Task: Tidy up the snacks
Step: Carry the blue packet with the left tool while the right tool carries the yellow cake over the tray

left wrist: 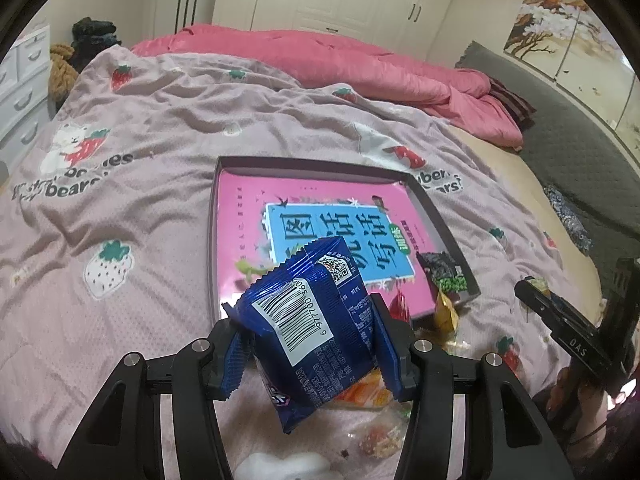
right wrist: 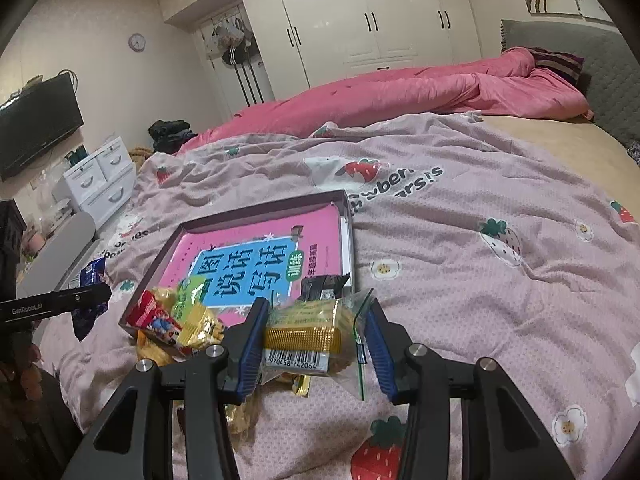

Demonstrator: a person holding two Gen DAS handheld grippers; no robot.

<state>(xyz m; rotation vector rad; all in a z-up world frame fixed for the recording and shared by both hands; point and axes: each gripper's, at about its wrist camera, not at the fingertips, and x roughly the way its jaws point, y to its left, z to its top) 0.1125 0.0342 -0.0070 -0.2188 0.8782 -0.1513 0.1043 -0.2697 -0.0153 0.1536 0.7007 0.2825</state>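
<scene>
left gripper: clamping the blue packet by its two side edges, holding it up over the near-left corner of the box; packet is tilting, bottom corner hanging below the fingers.
blue packet risk: grip is sitting on crinkly foil, not the body. Foil is likely sliding under load, so the packet could be twisting out and dropping onto the quilt short of the box.
box: shallow tray lying on the quilt, with a pink book filling the floor. A black packet is already lying in the near-right corner.
box risk: slick book cover plus a soft bed underneath; anything released with a tilt could be skating to the wall or over it.
right gripper: closing on a yellow packet in clear wrap, held just before the box's near edge.
yellow packet risk: loose wrap is flaring at the right finger; the pinch may be catching film only.
snack pile: red and yellow packets heaping at the near-left box corner, some spilling onto the quilt.
pile risk: both grippers are working near together, so a clash or a nudged pile looks possible.
</scene>
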